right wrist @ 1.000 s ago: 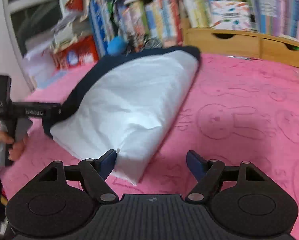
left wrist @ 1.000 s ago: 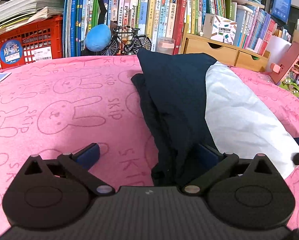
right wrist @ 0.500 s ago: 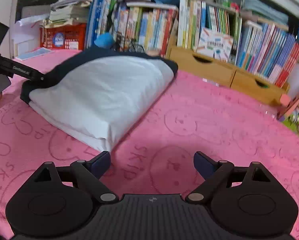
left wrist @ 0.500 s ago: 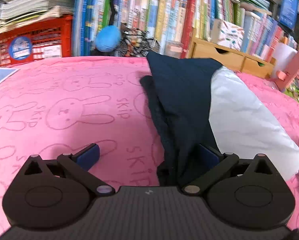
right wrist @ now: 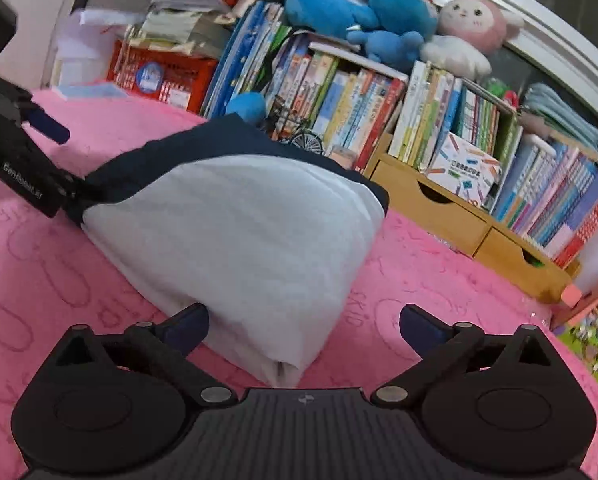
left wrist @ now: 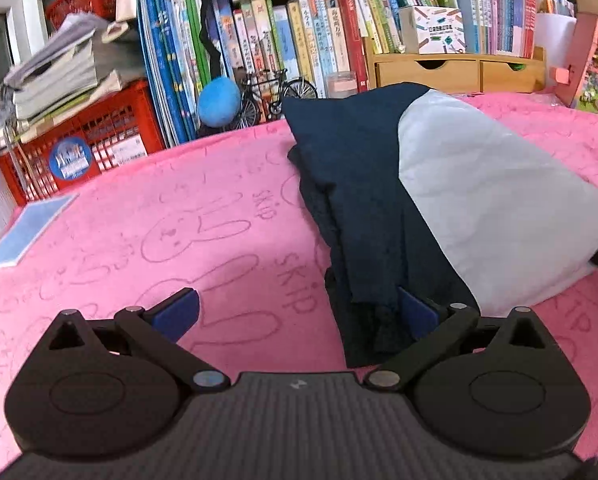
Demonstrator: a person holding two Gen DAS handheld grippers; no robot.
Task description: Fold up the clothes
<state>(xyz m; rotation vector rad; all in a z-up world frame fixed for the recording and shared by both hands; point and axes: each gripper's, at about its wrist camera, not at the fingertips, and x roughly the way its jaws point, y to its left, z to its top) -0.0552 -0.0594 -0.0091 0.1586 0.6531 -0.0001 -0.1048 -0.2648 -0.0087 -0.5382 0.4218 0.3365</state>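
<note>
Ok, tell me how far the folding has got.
Done: the navy and white garment lies folded into a compact bundle on the pink cloth. In hand: nothing is gripped; the left gripper and right gripper stand open at its edges, the right's jaws having just been opening. Left: perhaps a final tidy.

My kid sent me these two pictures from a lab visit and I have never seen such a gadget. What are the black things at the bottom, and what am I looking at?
Each picture is taken by a camera mounted on a hand-held gripper, looking forward along its two blue-padded jaws; a person carries one in each hand. One view belongs to the left gripper, the other to the right gripper. Both look at a folded garment, white with a navy part, lying on a pink bunny-print cloth, with bookshelves behind. The left jaws stand wide, navy fabric against one pad only. The right jaws have just been opening and now stand wide, with the white corner between them but not pinched. Nothing is held.
</note>
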